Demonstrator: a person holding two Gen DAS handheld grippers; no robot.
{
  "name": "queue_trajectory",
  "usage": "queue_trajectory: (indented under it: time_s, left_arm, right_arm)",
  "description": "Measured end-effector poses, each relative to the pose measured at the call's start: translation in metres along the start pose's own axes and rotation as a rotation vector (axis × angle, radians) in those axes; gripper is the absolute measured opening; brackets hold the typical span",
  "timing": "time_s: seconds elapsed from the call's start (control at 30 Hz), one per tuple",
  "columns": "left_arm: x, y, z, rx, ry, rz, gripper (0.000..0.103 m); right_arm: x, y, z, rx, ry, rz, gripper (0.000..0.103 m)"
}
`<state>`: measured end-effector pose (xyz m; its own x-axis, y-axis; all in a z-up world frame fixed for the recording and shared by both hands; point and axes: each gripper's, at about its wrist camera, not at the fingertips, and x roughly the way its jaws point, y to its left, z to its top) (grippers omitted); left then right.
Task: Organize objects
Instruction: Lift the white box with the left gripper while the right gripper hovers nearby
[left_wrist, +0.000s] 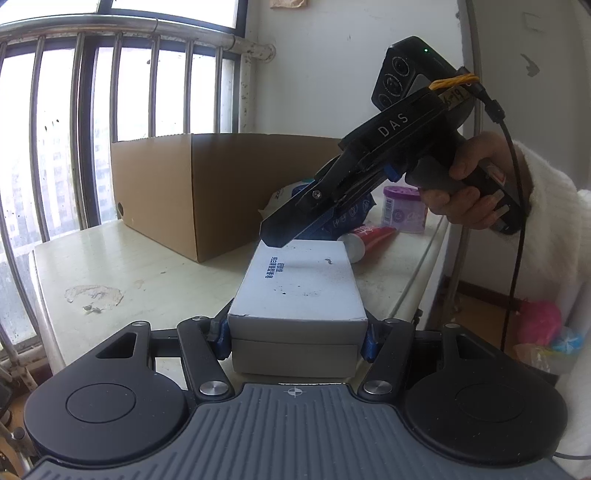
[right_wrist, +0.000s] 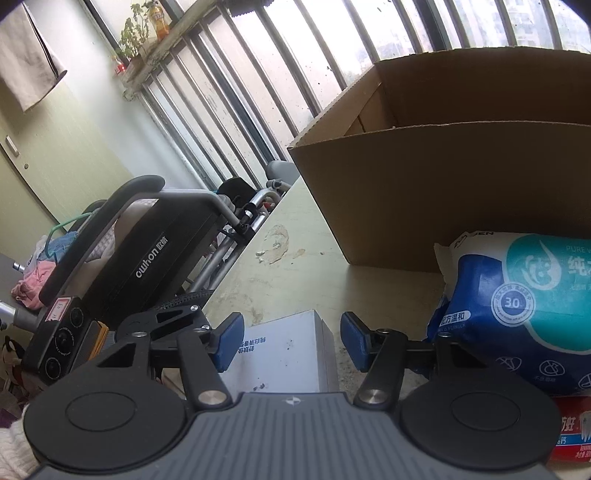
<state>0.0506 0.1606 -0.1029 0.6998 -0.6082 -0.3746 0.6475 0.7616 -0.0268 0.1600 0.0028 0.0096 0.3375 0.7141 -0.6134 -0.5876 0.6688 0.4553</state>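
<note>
We see the left gripper (left_wrist: 297, 338) clamped on a white box (left_wrist: 299, 286) with blue print, on the table (left_wrist: 147, 266); right gripper (right_wrist: 291, 341) spread wide above it.

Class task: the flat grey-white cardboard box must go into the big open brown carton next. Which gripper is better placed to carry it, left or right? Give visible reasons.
Left. The left gripper already clamps the flat grey-white cardboard box by its sides. The right gripper is open, only hovering over it. The big open brown carton stands just beyond.
</note>
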Motion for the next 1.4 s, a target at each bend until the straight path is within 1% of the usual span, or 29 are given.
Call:
queue_trajectory:
  time_s: [0.1,0.2,0.43,0.5,0.7,0.8,0.93,0.97,1.03,1.1,1.23,1.4]
  left_arm:
    - [0.001,0.003,0.004,0.006,0.004,-0.009,0.062]
    - [0.000,0.005,0.004,0.010,0.005,-0.016,0.062]
    - [-0.002,0.008,0.002,0.017,-0.005,-0.030,0.062]
    - [-0.001,0.007,0.002,0.018,-0.004,-0.024,0.063]
    - [0.005,-0.002,0.008,0.017,0.014,0.033,0.066]
    - [0.009,-0.010,0.008,0.022,0.004,0.069,0.066]
    - [0.009,-0.015,0.006,0.002,-0.001,0.104,0.064]
    - [0.009,-0.019,0.006,0.013,-0.005,0.121,0.063]
    - [0.007,-0.034,0.004,0.081,-0.024,0.174,0.061]
    - [0.006,-0.044,0.003,0.124,-0.028,0.205,0.060]
    - [0.006,-0.044,0.006,0.125,-0.021,0.200,0.059]
    - [0.005,-0.051,0.014,0.159,-0.012,0.191,0.059]
  right_arm:
    - [0.006,0.002,-0.002,-0.014,0.035,-0.013,0.056]
    - [0.010,0.001,-0.005,0.016,0.050,0.021,0.057]
    - [0.010,-0.001,-0.005,0.042,0.050,0.033,0.057]
    - [0.009,-0.001,-0.006,0.051,0.044,0.035,0.057]
    - [0.010,-0.001,-0.007,0.060,0.038,0.028,0.057]
    - [0.009,-0.001,-0.007,0.058,0.034,0.030,0.057]
    - [0.009,-0.001,-0.008,0.060,0.022,0.029,0.055]
    - [0.009,-0.002,-0.008,0.066,0.017,0.029,0.054]
    - [0.008,-0.004,-0.008,0.080,0.006,0.043,0.051]
    - [0.005,-0.006,-0.008,0.096,-0.004,0.063,0.049]
    - [0.000,-0.004,-0.010,0.078,-0.018,0.063,0.048]
    - [-0.008,-0.004,-0.013,0.078,-0.037,0.070,0.048]
